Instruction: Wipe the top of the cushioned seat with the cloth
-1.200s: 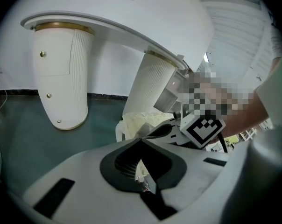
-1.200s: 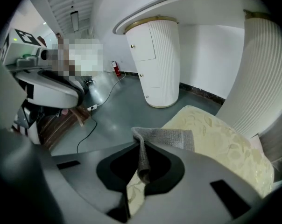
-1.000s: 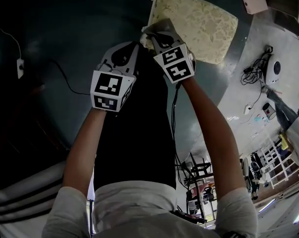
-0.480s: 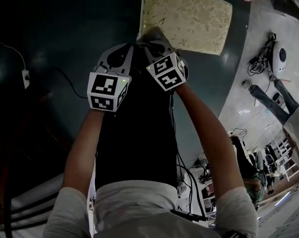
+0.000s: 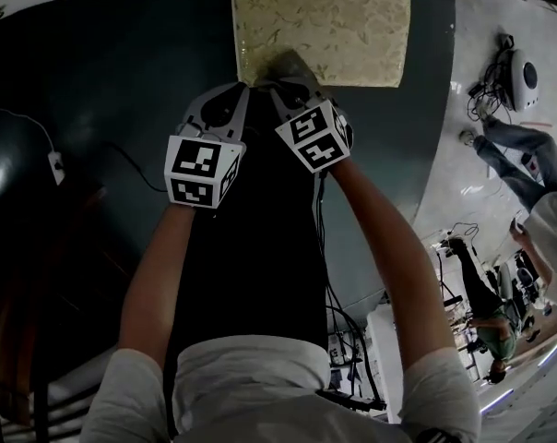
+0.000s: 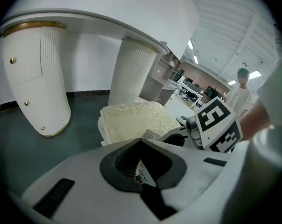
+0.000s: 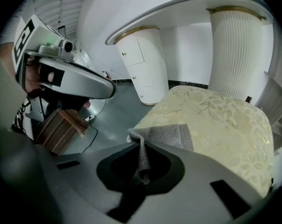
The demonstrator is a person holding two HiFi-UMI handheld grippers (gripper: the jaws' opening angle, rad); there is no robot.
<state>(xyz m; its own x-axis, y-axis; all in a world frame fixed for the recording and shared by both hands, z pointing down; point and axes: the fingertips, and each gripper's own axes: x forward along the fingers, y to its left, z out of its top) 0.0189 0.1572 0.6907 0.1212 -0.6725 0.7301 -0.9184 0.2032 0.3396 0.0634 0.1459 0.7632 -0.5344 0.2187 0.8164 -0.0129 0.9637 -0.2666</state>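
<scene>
Cloth pinched in my right jaws, resting on the seat's near corner.

My right gripper [image 5: 286, 74] has its jaws clamped on a fold of the grey cloth [image 7: 168, 136]. The cloth's free part lies flat on the cushioned seat [image 5: 338, 21], at the seat's 7 o'clock corner. The seat stands at 12 o'clock ahead of me on the dark floor [image 5: 103, 81]. My left gripper [image 5: 242, 95], just beside the right at its 9 o'clock, has its jaws pressed together on nothing. I judge most of the top is yet to be covered. I would keep my wrist low so that fabric, not the jaw tips, meets the cover, then sweep toward 1 o'clock in overlapping passes, with the left gripper held off the cushion.
</scene>
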